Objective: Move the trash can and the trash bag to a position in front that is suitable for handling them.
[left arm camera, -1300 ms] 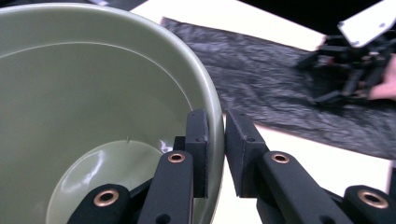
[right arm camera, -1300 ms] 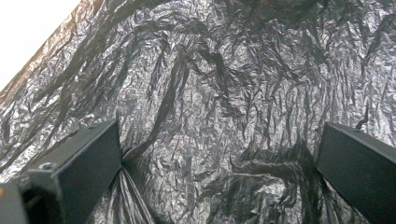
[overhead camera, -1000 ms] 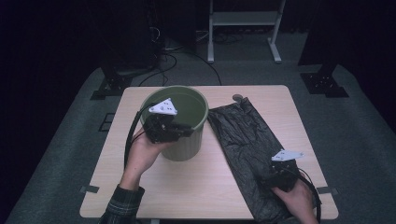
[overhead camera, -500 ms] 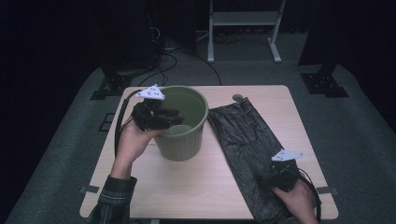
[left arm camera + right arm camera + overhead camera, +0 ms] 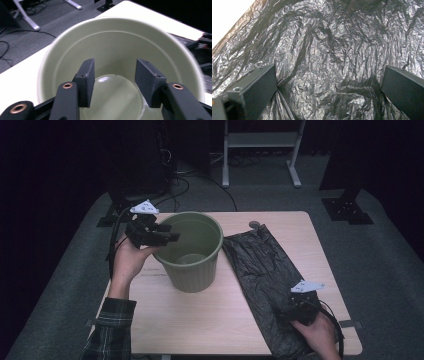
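Where pale wooden table (image 5: 200,320) met grey carpet: left gripper (image 5: 167,236), jaws apart, over round green plastic bucket (image 5: 192,251); right gripper (image 5: 292,312), spread, on crinkled black plastic bag (image 5: 265,265).

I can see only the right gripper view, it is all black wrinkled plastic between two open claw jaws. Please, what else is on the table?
Observer: A green bucket stands upright left of the black bag.
Operator: Is something inside the bucket?
Observer: No, the left gripper view shows its bottom bare.
Operator: Where is the left claw?
Observer: The left claw is open, hovering at the bucket's left rim, gripping nothing.
Operator: And mine?
Observer: The right claw is on the bag's near end.
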